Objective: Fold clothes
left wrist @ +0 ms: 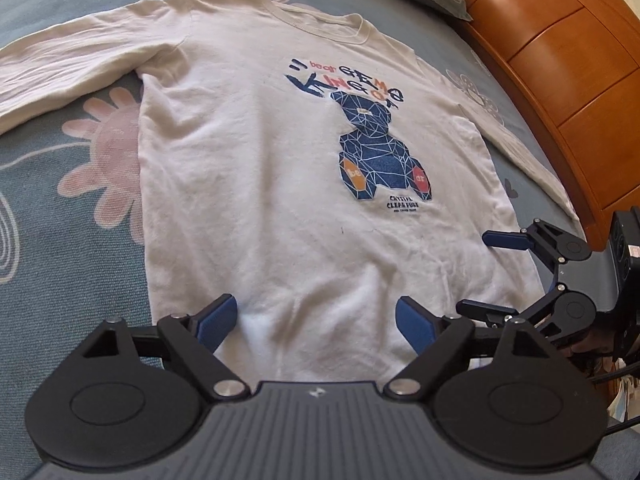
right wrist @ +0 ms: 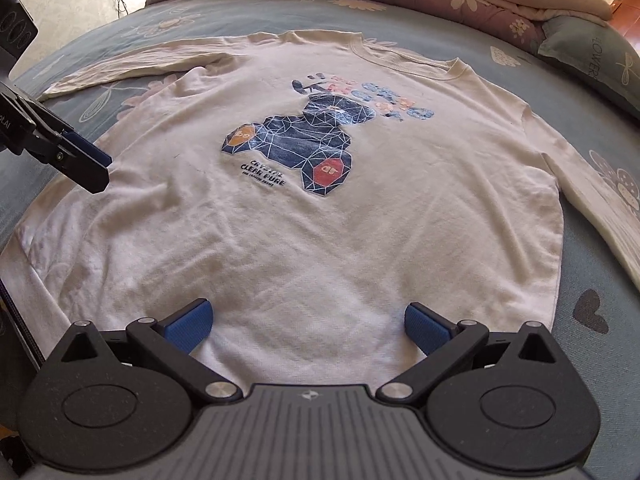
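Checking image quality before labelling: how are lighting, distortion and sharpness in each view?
Left wrist view: even daylight, strong fisheye bending of the headboard, shirt print legible. Right wrist view: warmer light, bed edges curved, bear print sharp, top lettering soft, corners vignetted dark.

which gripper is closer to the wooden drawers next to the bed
Right. The right gripper hovers at the shirt's hem corner beside the wooden drawers; the left gripper sits farther along the hem, away from them.
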Action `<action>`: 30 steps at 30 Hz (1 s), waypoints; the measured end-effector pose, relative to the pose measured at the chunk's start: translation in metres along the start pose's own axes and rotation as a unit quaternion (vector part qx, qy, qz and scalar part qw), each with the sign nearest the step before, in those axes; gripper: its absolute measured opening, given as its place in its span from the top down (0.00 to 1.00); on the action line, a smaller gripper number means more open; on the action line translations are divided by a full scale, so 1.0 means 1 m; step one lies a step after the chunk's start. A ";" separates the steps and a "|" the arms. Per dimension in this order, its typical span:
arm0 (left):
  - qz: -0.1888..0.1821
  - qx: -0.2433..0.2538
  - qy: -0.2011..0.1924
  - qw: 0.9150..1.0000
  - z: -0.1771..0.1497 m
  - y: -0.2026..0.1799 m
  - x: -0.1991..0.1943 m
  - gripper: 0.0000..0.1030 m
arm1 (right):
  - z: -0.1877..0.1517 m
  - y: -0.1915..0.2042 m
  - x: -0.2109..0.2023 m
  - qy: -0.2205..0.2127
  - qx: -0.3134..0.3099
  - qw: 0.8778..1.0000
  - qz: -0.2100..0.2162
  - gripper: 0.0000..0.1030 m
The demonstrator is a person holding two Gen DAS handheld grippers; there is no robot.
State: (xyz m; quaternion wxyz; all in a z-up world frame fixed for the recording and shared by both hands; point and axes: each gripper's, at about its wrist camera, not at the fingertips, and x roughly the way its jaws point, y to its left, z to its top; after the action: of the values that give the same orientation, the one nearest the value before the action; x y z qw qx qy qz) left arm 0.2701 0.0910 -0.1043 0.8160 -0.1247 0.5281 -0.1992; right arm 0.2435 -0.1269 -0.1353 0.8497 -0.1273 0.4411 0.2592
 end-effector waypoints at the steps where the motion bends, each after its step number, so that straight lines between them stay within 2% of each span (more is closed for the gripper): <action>1: 0.002 0.000 -0.002 1.000 -0.001 -0.001 0.000 0.11 | 0.000 -0.001 0.000 0.000 0.000 1.000 0.002 0.00; 7: 0.012 0.003 -0.014 1.000 -0.005 -0.007 0.002 0.10 | -0.002 -0.003 0.001 -0.009 -0.002 1.000 0.009 0.00; 11: 0.020 0.006 -0.027 0.999 -0.010 -0.011 0.003 0.05 | -0.004 -0.002 0.000 -0.012 0.009 1.000 0.002 0.00; 16: 0.033 0.012 -0.052 0.998 -0.019 -0.017 0.003 0.04 | -0.011 0.004 -0.004 -0.026 0.034 0.999 -0.023 0.00; 19: 0.048 0.039 -0.075 0.995 -0.034 -0.024 0.002 0.04 | -0.022 0.010 -0.009 -0.050 0.050 0.997 -0.045 0.00; 21: 0.066 0.044 -0.080 0.994 -0.039 -0.031 0.003 0.04 | -0.026 0.013 -0.010 -0.059 0.056 0.995 -0.053 0.00; 26: 0.114 0.045 -0.085 0.989 -0.047 -0.047 0.007 0.01 | -0.022 0.018 -0.010 -0.040 0.097 0.991 -0.081 0.00; 30: 0.165 0.067 -0.081 0.981 -0.051 -0.061 0.018 0.01 | -0.022 0.020 -0.011 -0.034 0.111 0.989 -0.092 0.00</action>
State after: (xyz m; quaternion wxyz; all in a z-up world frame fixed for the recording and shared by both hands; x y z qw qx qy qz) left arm 0.2183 0.0287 -0.1151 0.8841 0.0033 0.4593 -0.0858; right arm 0.2119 -0.1233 -0.1389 0.8931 -0.0634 0.4249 0.1337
